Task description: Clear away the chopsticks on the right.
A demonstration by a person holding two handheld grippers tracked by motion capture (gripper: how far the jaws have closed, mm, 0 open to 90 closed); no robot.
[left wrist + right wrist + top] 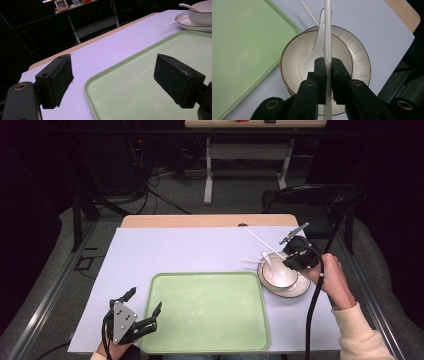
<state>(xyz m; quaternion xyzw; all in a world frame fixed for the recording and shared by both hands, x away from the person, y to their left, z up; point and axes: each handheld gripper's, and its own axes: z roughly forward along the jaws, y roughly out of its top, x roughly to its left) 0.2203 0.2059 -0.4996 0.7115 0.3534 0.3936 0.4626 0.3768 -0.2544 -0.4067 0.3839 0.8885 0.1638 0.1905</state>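
My right gripper (292, 258) (328, 65) is shut on a white chopstick (262, 241) (327, 30), which it holds just above a cream bowl (281, 280) (293, 60). The bowl stands on a ribbed plate (301, 290) (360, 60) and has a white spoon (269, 261) (316, 50) in it. A second chopstick (251, 261) (309, 13) lies with one end on the plate's far rim. A pale green tray (210, 310) (130, 100) lies in the middle. My left gripper (146, 299) (115, 75) stands open over the tray's near left corner, with nothing between its fingers.
A white mat (190, 250) covers most of the wooden table. A black chair (320, 200) stands beyond the table's far right corner, and the legs of another table (210, 165) stand farther back. In the left gripper view the bowl (202, 16) and plate (185, 22) are at the upper right.
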